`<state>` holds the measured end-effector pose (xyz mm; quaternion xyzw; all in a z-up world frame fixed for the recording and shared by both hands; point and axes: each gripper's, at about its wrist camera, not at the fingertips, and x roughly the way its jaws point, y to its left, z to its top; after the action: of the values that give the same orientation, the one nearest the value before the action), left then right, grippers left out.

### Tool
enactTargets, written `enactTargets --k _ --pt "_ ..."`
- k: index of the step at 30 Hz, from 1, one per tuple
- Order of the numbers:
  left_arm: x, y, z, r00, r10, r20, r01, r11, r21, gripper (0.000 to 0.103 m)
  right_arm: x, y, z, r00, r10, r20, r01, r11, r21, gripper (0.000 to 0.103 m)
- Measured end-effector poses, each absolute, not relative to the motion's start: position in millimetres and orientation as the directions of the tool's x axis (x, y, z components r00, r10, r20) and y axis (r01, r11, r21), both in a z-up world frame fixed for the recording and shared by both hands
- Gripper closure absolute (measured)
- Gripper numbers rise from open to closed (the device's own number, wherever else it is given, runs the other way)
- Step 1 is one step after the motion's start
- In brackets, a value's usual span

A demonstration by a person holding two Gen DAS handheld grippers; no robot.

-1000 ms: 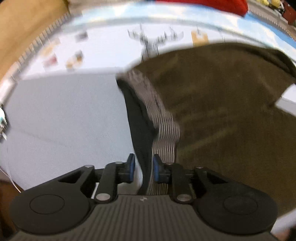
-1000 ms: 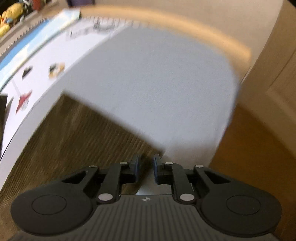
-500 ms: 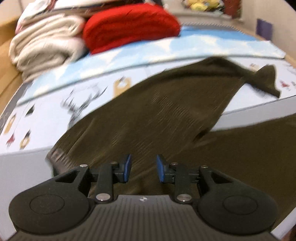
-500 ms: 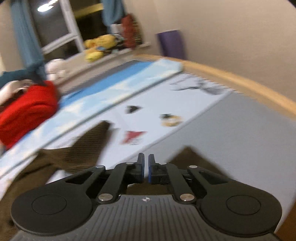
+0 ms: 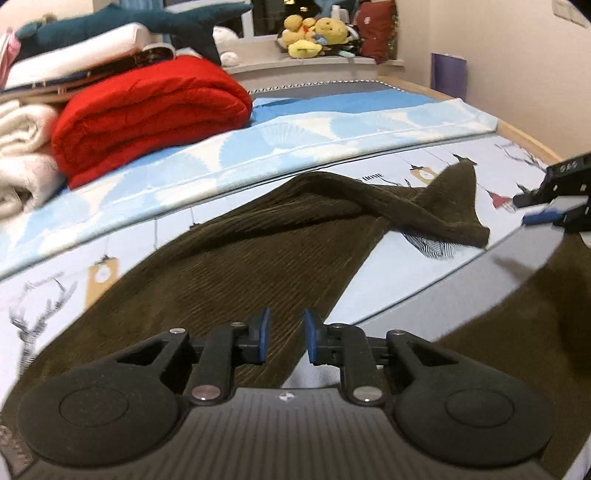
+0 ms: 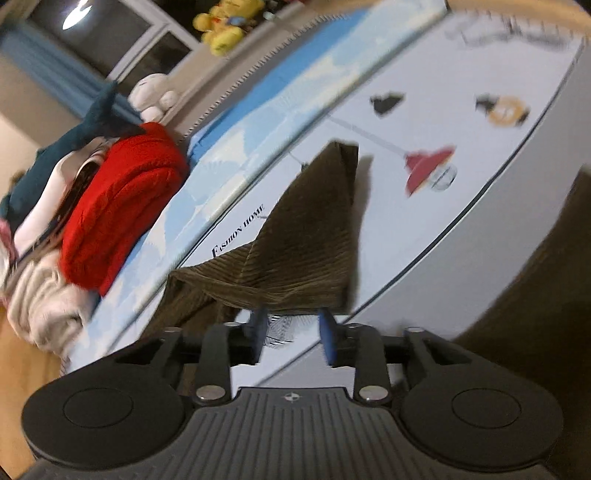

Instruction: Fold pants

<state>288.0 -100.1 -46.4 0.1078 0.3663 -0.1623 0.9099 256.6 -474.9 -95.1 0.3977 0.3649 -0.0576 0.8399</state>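
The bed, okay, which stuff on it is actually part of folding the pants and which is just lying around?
Part of the job:
- brown corduroy pants, spread on the bed, one leg end flipped over
- left gripper, jaws closing, nothing pinched
- right gripper, jaws opening, nothing between them

Just lying about:
- red folded blanket
- white blankets
- yellow plush toys
- teal plush shark

The left hand-held gripper (image 5: pixel 284 334) angles downward, its jaws closing with nothing pinched between them; the right hand-held gripper (image 6: pixel 291 338), tilted likewise, is opening, empty.
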Motion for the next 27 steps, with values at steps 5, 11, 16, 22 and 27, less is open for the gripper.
enactTargets --k 5,11,16,22,27 --pt "317 -111 -80 0.614 -0.206 -0.762 0.369 0.928 0.046 0.079 287 -468 -131 0.681 0.186 -0.708 0.485 0.61 0.627 0.062" --pt "336 -112 -110 0.541 -0.179 -0.822 0.353 0.935 0.029 0.06 312 -474 -159 0.652 0.196 -0.733 0.579 0.496 0.647 0.063" --pt "346 -108 -123 0.536 -0.138 -0.833 0.338 0.939 0.062 0.06 320 -471 -159 0.639 0.146 -0.756 0.594 0.53 0.605 0.067" --pt "347 -108 -130 0.529 -0.145 -0.836 0.371 0.926 0.075 0.074 315 -477 -157 0.629 0.099 -0.771 0.669 0.437 0.601 0.067" --pt "347 -108 -125 0.518 -0.159 -0.841 0.368 0.928 0.051 0.077 294 -478 -146 0.607 0.037 -0.794 0.742 0.331 0.582 0.064"
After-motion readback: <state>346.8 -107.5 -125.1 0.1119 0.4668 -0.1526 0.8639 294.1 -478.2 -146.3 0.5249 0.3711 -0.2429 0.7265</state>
